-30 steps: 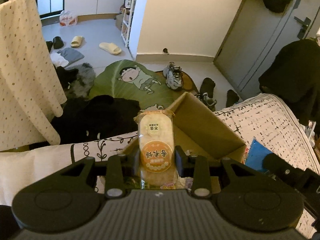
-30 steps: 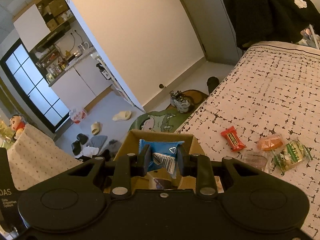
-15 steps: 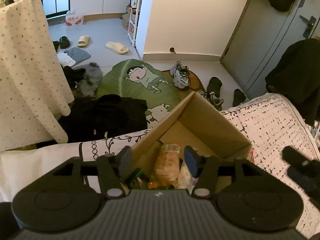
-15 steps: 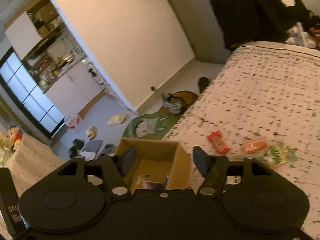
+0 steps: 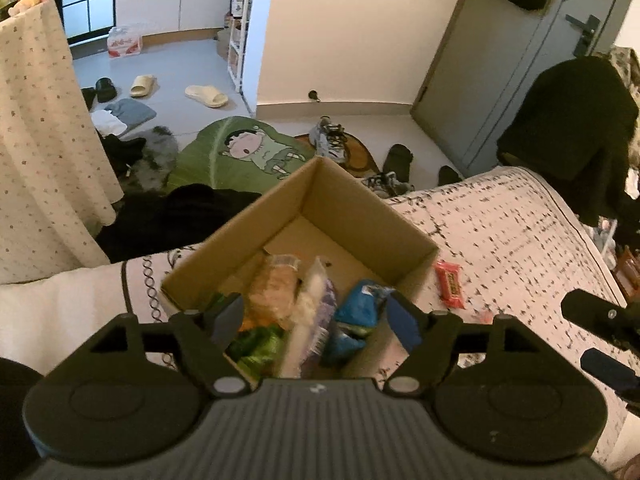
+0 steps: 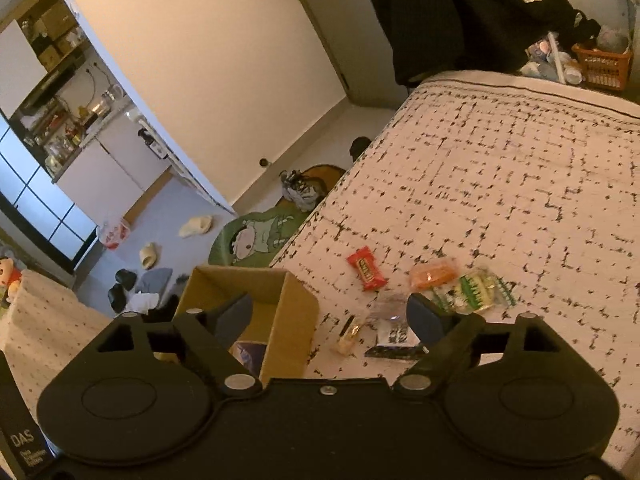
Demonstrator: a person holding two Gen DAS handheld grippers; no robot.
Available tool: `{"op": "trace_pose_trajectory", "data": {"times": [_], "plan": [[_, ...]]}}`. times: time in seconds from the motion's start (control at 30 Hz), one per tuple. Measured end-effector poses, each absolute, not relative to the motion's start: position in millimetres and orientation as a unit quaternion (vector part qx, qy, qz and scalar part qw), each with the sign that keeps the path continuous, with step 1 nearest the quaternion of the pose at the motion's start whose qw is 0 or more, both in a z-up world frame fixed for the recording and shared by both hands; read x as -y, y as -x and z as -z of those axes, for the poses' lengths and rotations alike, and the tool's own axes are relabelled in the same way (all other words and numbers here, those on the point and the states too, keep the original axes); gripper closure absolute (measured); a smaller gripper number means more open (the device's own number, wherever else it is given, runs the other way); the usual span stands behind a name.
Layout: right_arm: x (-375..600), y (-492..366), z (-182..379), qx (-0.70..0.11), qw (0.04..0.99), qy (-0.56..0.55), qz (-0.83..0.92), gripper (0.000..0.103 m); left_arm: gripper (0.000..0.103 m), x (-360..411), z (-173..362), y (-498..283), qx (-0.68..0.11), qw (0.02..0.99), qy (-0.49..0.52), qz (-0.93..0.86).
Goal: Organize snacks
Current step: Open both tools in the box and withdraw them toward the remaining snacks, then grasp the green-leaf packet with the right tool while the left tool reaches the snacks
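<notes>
An open cardboard box [image 5: 348,200] [image 6: 288,312] stands on the patterned bed cover and holds several snack packs, among them an orange rice cracker pack [image 5: 276,288] and a blue packet [image 5: 360,308]. My left gripper [image 5: 316,320] hovers over the box, jaws opening, nothing between them. My right gripper [image 6: 332,316] is above the box's right edge, jaws opening and empty. Loose on the cover lie a red candy bar [image 6: 366,269] [image 5: 450,284], an orange snack [image 6: 434,274], a green-and-white pack [image 6: 474,290] and a clear-and-black pack [image 6: 394,332].
The bed cover [image 6: 520,184] stretches to the right. Beyond the box the bed ends; on the floor lie a green cartoon rug [image 5: 240,152], shoes [image 5: 330,142], slippers [image 5: 206,96] and dark clothes [image 5: 168,220]. A dotted cloth [image 5: 40,140] hangs at the left.
Both grippers opened: the left dropped the rice cracker pack and the right dropped the blue packet into the box. Both have pulled back, the right one swinging toward the loose snacks.
</notes>
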State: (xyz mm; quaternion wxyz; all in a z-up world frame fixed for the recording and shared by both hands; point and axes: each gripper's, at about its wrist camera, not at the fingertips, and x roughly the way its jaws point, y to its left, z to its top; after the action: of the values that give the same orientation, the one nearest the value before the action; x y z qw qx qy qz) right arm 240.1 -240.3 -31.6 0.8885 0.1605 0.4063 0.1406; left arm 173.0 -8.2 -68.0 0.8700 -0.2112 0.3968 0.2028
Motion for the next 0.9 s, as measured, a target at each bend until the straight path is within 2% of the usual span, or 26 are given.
{"op": "trace_pose_trajectory", "data": {"times": [0.1,0.43,0.7,0.77,0.9], "plan": [[258.3,-244.9,35.0,-0.411,0.886,-0.177,-0.12,0.019,0.021,17.0,66.8,-174.2,-0.395,0.873,0.208,-0.195],[309.3,-264.2,59.4,-0.429,0.87,-0.234,-0.061,0.019,0.021,55.8,68.7,-188.0,-0.393,0.883,0.21,-0.146],[335.7,-278.5,89.2,-0.459,0.838,-0.293,-0.034,0.033,0.021,90.4,76.8,-205.7,-0.391,0.893,0.191,-0.117],[338.9,-283.9,99.1,-0.471,0.828,-0.304,-0.03,0.039,0.022,96.7,80.5,-212.0,-0.395,0.892,0.189,-0.111],[340.5,-295.4,116.7,-0.493,0.813,-0.308,-0.021,0.042,0.023,108.4,89.1,-225.2,-0.4,0.892,0.188,-0.097]]}}
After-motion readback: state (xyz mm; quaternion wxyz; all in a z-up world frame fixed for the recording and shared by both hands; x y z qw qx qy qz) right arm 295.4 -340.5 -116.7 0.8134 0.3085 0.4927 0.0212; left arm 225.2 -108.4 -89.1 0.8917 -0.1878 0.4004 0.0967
